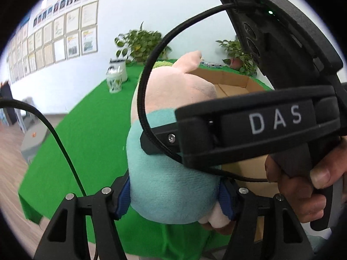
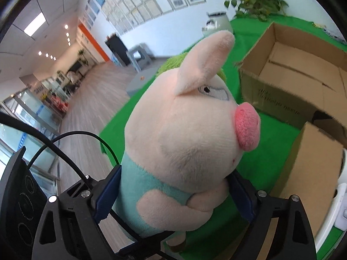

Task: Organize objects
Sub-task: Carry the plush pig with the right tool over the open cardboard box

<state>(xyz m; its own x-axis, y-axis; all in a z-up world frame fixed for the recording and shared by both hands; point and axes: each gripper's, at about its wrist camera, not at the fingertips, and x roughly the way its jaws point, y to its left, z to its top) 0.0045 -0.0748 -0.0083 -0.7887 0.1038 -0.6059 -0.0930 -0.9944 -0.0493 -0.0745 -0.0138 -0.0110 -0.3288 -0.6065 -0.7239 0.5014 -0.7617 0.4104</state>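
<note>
Clearly both grippers pinch the pale pink plush pig in a teal shirt: left gripper and right gripper squeeze its body. Carry it level toward the open brown cardboard box at two o'clock (above the green-covered counter), then release the hands together.

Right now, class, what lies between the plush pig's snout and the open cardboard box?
Only bare green cloth separates the plush pig from the cardboard box; the right wrist view shows it.

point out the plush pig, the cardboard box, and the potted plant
plush pig (image 2: 190, 134): right wrist view, on its cheek.
cardboard box (image 2: 279, 101): right wrist view, on its near outer wall.
potted plant (image 1: 141, 43): left wrist view, on its leaves.
</note>
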